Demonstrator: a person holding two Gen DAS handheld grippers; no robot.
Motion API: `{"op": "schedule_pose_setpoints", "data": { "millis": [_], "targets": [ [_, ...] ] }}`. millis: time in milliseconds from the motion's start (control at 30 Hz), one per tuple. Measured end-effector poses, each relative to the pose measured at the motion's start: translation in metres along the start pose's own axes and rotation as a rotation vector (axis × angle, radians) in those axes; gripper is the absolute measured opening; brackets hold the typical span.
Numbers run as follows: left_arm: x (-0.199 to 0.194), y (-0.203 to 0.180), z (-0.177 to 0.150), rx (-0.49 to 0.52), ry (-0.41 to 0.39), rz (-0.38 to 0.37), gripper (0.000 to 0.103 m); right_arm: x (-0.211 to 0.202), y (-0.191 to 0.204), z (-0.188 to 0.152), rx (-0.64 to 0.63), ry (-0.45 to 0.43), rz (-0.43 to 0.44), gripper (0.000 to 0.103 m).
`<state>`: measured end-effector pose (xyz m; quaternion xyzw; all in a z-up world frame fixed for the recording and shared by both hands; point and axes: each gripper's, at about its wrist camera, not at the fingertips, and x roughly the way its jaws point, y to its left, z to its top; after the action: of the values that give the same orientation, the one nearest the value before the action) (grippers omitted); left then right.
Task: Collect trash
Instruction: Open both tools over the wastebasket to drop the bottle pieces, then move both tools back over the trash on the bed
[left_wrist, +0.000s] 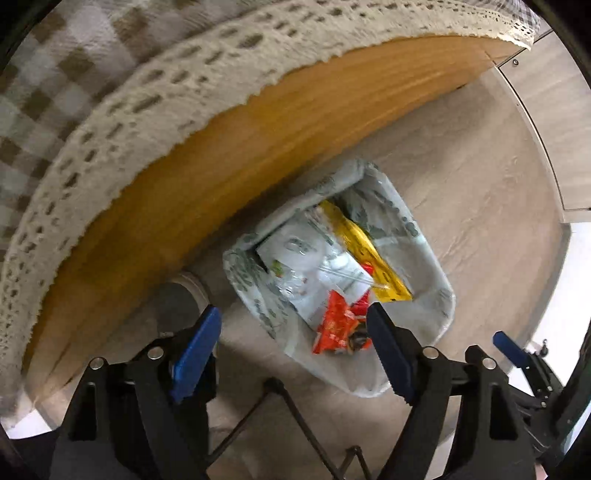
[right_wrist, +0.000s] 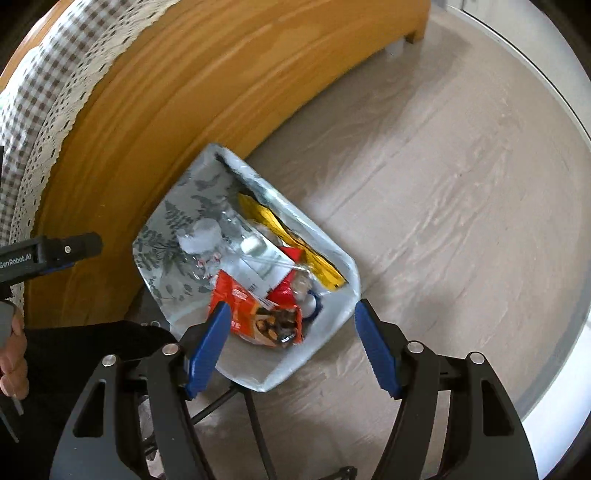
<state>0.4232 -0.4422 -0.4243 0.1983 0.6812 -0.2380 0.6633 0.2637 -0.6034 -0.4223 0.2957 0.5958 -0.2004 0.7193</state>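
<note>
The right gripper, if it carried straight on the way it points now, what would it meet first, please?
Most likely the orange snack wrapper lying on top of the trash in the lined bin. The right gripper is open and aimed down into the bin's mouth, with nothing between its fingers. Depth is unclear, so the gap cannot be judged.

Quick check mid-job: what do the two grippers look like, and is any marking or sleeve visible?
Both the left gripper and right gripper have black angular frames with silver pivot bolts and blue ribbed fingers. Thin black linkage rods cross beneath each. In the right wrist view, the left gripper's body bears white "GenRobot.AI" lettering, held by a bare hand beside dark clothing.
</note>
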Motion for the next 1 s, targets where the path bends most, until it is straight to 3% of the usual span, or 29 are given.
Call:
{"op": "schedule_pose_setpoints", "data": {
  "millis": [333, 567, 733, 1000],
  "targets": [
    [-0.005, 0.001, -0.008, 0.022, -0.01, 0.048, 0.078, 0.003, 0.011, -0.001, -0.028, 0.036, -0.038, 0.067],
    [-0.031, 0.003, -0.019, 0.049, -0.068, -0.011, 0.078, -0.031, 0.018, 0.008, -0.034, -0.023, -0.106, 0.067],
    [-0.075, 0.013, -0.036, 0.028, -0.165, -0.131, 0.078, -0.059, 0.03, 0.012, -0.058, -0.081, -0.151, 0.067],
    [-0.177, 0.049, -0.063, 0.092, -0.423, -0.169, 0.079, -0.106, 0.073, 0.031, -0.099, -0.205, -0.182, 0.067]
  ]
}}
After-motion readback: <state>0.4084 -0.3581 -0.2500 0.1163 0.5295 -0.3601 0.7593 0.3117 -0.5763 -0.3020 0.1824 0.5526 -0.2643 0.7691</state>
